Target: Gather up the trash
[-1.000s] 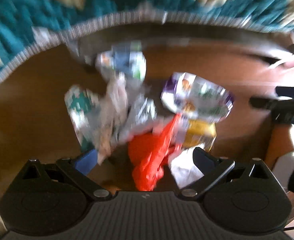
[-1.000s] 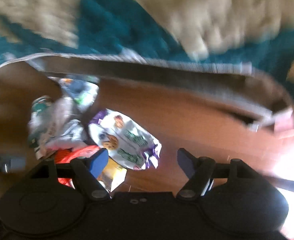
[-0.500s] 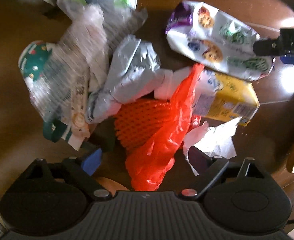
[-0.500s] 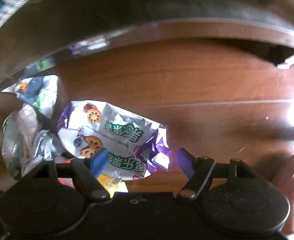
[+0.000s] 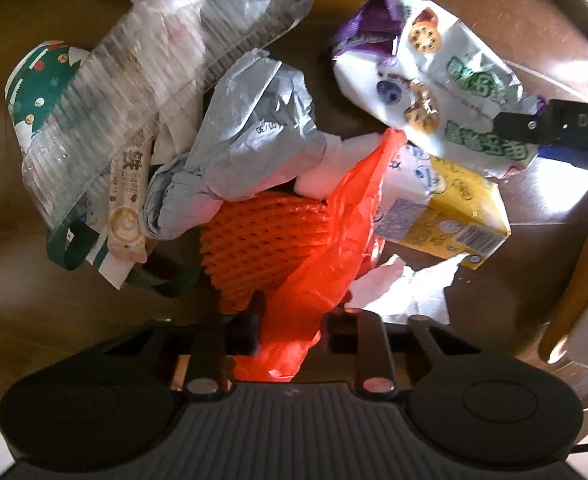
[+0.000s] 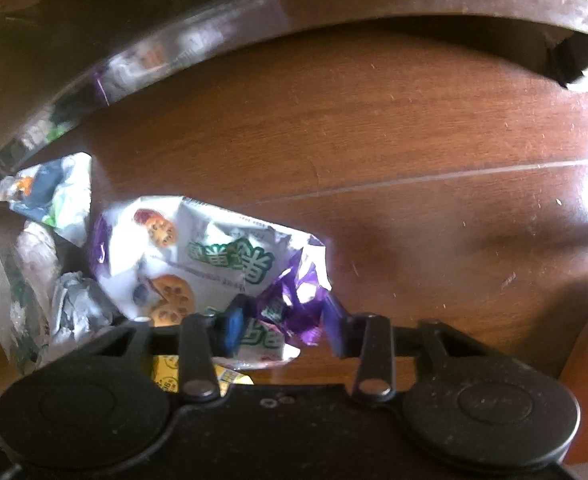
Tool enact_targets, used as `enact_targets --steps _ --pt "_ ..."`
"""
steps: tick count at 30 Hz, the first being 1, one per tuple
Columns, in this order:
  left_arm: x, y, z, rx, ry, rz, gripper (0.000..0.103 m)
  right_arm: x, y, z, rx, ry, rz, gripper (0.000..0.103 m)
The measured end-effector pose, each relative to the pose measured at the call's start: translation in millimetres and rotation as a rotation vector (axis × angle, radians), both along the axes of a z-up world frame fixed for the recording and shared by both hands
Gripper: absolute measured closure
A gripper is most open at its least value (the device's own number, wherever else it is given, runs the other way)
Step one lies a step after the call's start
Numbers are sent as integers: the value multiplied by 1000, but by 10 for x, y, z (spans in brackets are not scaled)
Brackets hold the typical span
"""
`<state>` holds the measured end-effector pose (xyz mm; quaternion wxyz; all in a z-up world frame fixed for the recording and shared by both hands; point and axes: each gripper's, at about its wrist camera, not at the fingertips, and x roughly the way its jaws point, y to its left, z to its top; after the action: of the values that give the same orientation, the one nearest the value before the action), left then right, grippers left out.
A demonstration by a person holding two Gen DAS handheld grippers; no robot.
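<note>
Both grippers are only starting on the pile filling the middle of both frames. The left gripper (image 5: pixel 292 330) is closing on the red plastic bag (image 5: pixel 334 248) between its jaws; the right gripper (image 6: pixel 282 326) is closing around the purple-edged cookie wrapper (image 6: pixel 198 256). The yellow carton (image 5: pixel 454 220), grey crumpled bag (image 5: pixel 250 132) and clear plastic tray (image 5: pixel 134 92) are still lying uncollected on the wooden floor (image 6: pixel 414 140).

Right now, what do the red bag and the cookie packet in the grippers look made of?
Red bag: thin glossy plastic film, judging by its translucent glow and soft creases. Cookie packet: printed plastic wrapper, probably foil-lined; the crinkles hold sharp and its purple torn end shines. Both look light and limp.
</note>
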<state>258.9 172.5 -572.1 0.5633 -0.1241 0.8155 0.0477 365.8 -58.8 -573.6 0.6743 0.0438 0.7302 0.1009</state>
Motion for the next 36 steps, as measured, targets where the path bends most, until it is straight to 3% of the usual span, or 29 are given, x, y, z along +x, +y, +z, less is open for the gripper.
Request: enact_targets --steps 1,3,6,14,24,36 --pt "11 16 28 -4 3 1 83 4 19 20 -4 -9 15 66" --pt "29 31 77 -9 2 -4 87 18 73 84 -31 -28 60 85" --pt "67 2 237 -5 5 -8 90 11 110 229 -60 -60 92 89" --pt "99 -9 672 5 -2 1 92 -50 140 874 -147 -173 197 90" --pt "88 -58 1451 -41 -169 67 95 -249 -72 1954 -143 -320 167 90" --pt "167 -148 2496 -113 -397 59 96 -535 -389 2870 -103 -423 99 90"
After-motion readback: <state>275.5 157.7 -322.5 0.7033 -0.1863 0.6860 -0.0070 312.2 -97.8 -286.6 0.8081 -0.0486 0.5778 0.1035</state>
